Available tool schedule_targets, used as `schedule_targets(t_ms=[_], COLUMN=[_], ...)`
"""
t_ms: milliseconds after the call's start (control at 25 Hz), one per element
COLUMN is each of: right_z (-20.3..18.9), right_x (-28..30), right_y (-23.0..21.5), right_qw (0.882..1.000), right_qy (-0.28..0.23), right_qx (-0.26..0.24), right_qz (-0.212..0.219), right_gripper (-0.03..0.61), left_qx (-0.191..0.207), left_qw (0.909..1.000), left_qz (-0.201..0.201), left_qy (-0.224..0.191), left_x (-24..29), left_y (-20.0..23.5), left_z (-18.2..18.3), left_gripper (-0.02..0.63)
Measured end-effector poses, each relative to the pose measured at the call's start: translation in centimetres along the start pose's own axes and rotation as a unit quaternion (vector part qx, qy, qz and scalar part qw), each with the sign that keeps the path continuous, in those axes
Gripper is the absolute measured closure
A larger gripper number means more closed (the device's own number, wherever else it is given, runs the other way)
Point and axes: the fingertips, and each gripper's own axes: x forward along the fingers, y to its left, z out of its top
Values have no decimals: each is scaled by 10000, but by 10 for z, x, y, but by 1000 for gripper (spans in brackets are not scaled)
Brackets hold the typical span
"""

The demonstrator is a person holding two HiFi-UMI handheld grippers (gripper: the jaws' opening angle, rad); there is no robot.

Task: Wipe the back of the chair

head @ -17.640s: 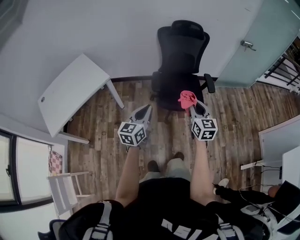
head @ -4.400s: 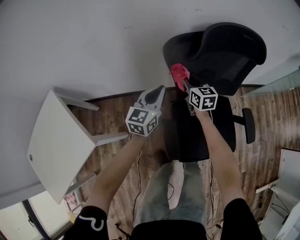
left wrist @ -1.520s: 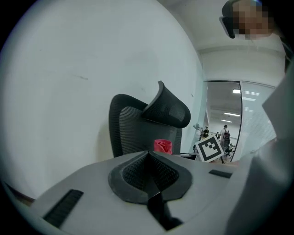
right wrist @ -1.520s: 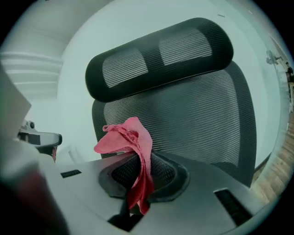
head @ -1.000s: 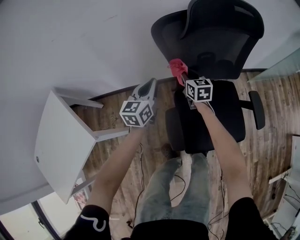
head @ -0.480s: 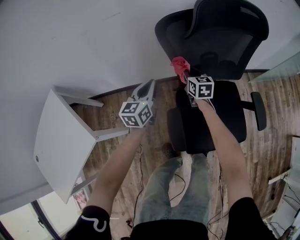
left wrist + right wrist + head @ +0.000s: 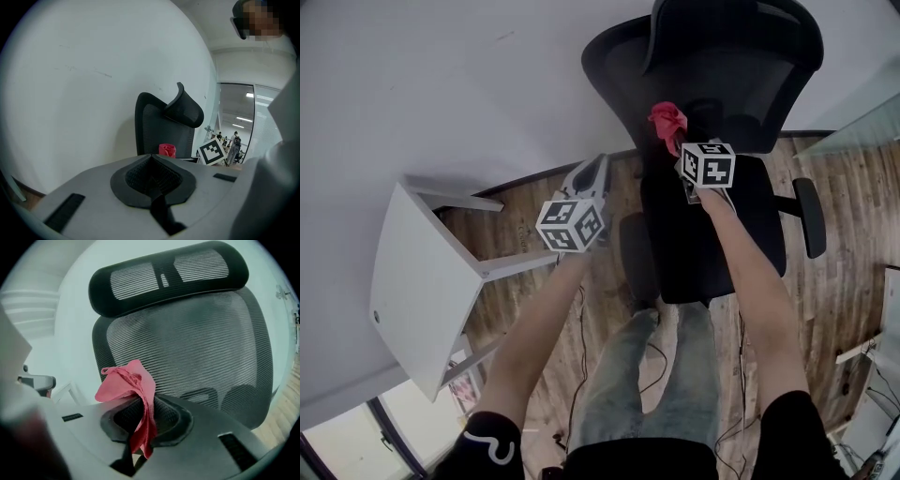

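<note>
Head view: the right gripper (image 7: pixel 677 148) holds a red cloth (image 7: pixel 667 119) at the chair back (image 7: pixel 741 66). Left gripper view: the left gripper (image 7: pixel 151 174) is closed and empty, off to the side. Right gripper view: the jaws pinch the cloth mid-fold; it looks soft and light and likely bunches, so a firm grip suits

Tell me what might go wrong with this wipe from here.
The cloth is only pinched by a thin fold in the right gripper; dragging over the mesh chair back may pull it loose.
The cloth is bunched small, so the gripper's nose may rub the mesh instead.
The left gripper is shut on nothing, off to the side; nothing steadies the chair back, which may turn away.
</note>
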Motion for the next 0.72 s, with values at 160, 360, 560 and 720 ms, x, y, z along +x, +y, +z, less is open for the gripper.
schedule_targets(t_ms=[160, 360, 560, 720], right_z=[6, 15, 21, 24], right_x=[-15, -32, -51, -69], right_y=[-37, -91, -150, -198], right_qw=[9999, 9996, 9991, 9982], right_qy=[12, 19, -12, -6], right_qx=[42, 28, 40, 62], right_qz=[-117, -296, -425, -590], right_gripper=[511, 511, 511, 511], left_qx=[-28, -12, -40, -51], left_qw=[10000, 10000, 10000, 9999], left_qz=[34, -28, -45, -79], left_qy=[38, 34, 68, 98], left_x=[13, 40, 72, 97], left_y=[-23, -57, -90, -119], left_z=[-2, -3, -9, -15], left_gripper=[589, 589, 589, 589])
